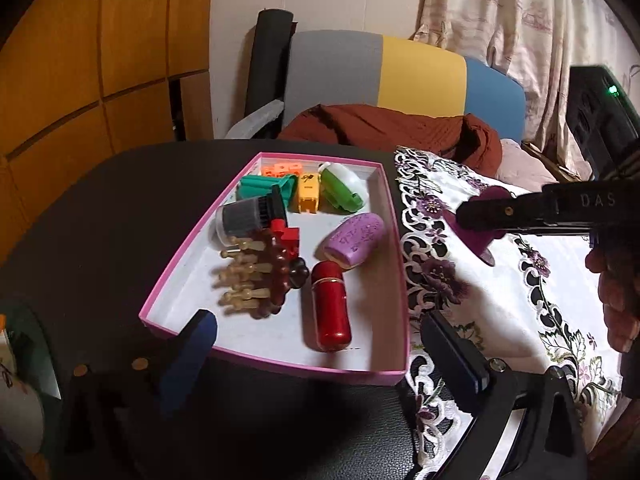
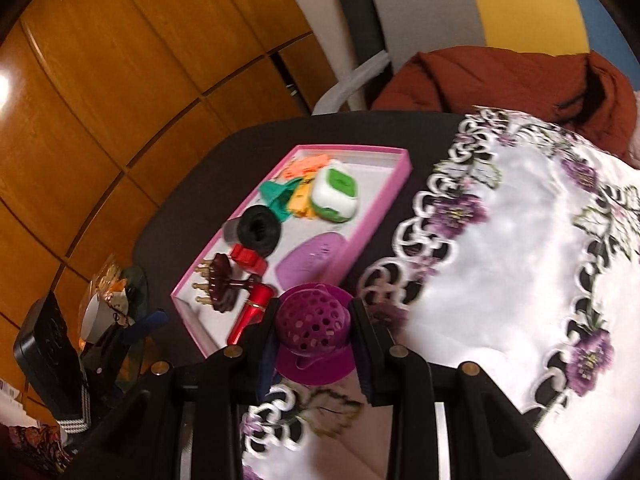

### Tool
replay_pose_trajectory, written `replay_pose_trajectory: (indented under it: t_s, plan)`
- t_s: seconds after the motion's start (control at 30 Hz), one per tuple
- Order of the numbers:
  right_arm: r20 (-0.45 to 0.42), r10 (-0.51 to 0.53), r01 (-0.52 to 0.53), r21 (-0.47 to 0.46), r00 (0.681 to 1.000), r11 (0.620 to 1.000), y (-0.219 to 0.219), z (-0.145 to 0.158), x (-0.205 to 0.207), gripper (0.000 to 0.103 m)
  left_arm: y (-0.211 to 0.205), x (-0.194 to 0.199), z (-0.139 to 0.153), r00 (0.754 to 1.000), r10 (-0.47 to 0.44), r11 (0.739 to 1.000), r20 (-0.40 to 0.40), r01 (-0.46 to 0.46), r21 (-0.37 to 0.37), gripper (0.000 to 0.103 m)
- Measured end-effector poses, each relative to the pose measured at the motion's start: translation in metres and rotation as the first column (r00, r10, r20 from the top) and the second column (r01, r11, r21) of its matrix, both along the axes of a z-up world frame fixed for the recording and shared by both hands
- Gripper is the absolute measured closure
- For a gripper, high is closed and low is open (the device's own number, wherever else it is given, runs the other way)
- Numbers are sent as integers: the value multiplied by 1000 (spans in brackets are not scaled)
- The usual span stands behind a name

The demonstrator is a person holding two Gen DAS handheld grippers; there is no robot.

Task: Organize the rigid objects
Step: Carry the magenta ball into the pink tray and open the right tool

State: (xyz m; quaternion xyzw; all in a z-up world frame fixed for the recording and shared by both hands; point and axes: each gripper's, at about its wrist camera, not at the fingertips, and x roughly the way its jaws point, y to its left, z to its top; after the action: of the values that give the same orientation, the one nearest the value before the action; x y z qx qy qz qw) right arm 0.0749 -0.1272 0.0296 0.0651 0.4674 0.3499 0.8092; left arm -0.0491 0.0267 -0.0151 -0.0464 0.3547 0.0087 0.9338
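**pix_77:** While the left gripper (image 1: 320,356) hangs over the near edge of the pink tray (image 1: 276,368), its jaws are spread about as wide as they go, nothing between them. One blue pad (image 1: 192,348) sits just over the tray's near-left corner, the other is out past the near-right corner above the lace cloth (image 1: 500,288). Neither touches anything, as far as I can see.

**mocha_bot:** And the right one?

**pix_77:** The right gripper (image 2: 314,334) is clamped on a purple strainer (image 2: 316,328), a little perforated dome with a flat rim. Pads press on both sides of the dome, jaws fairly close together. From the left camera it's off to the right of the tray, held up over the cloth, not resting on it.

**mocha_bot:** What's already in the tray?

**pix_77:** Red tube (image 1: 330,308) lying near the front, just right of a brown massage comb (image 1: 260,276). A lilac oval case (image 1: 352,240) is behind the tube. Farther back: a grey-and-black brush (image 1: 248,216), a small red piece (image 1: 286,236), a teal thing (image 1: 268,188), a yellow block (image 1: 308,196), something orange (image 1: 280,169) in the far corner, and a green-and-white box (image 1: 344,192) at far right.

**mocha_bot:** Table?

**pix_77:** Dark table (image 1: 100,208), cloth covering its right side, tray just left of the cloth's edge.
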Motion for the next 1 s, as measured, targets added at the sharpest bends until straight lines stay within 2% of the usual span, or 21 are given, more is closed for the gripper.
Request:
replay_pose_trajectory:
  t_s: [0.3,0.4,0.6,0.87,1.0]
  plan:
    - [2,25,-25,-24,1000,999,63,0,29,71,10,0,2,1000,20,1000,6,-20,-21,0]
    - [-27,27,-28,-19,999,999,87,-8,46,71,12,-1,3,1000,17,999,4,-17,-32,0]
    - [-39,5,-10,-118,999,993,122,-31,74,71,19,-2,4,999,34,999,-1,-34,-20,0]
    - [26,31,-22,-297,999,955,144,-45,80,71,35,0,1,997,75,995,-22,-76,-62,0]
    - [46,38,-21,-331,998,943,150,-47,81,71,35,0,0,997,77,995,-22,-78,-58,0]
